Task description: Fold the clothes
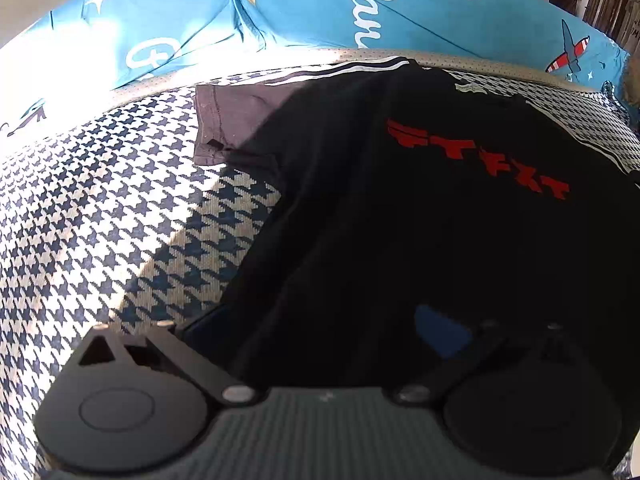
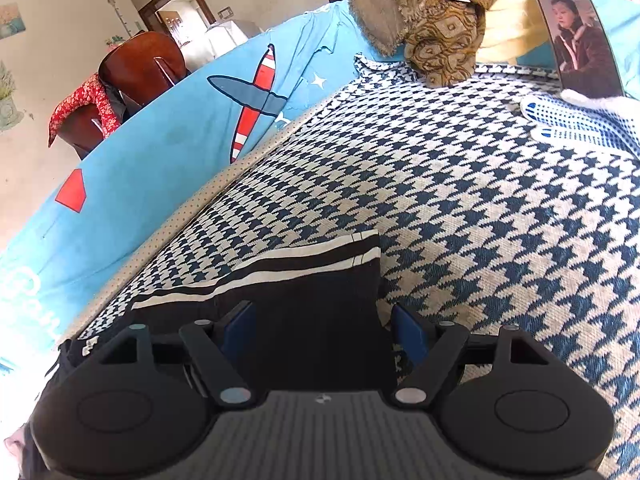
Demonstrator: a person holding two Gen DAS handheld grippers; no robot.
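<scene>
On the houndstooth cover [image 2: 480, 208], both grippers, left [image 1: 320, 332] and right [image 2: 324, 328], hover with jaws spread over a black T-shirt [image 1: 380, 220].

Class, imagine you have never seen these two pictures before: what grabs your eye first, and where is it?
A black T-shirt with bold red lettering lies spread over a blue-and-white houndstooth cover, filling the right of the left wrist view. Behind it runs a bright blue sheet printed with a red-striped aeroplane. In the right wrist view, the right gripper stands open astride the shirt's white-striped sleeve.
</scene>
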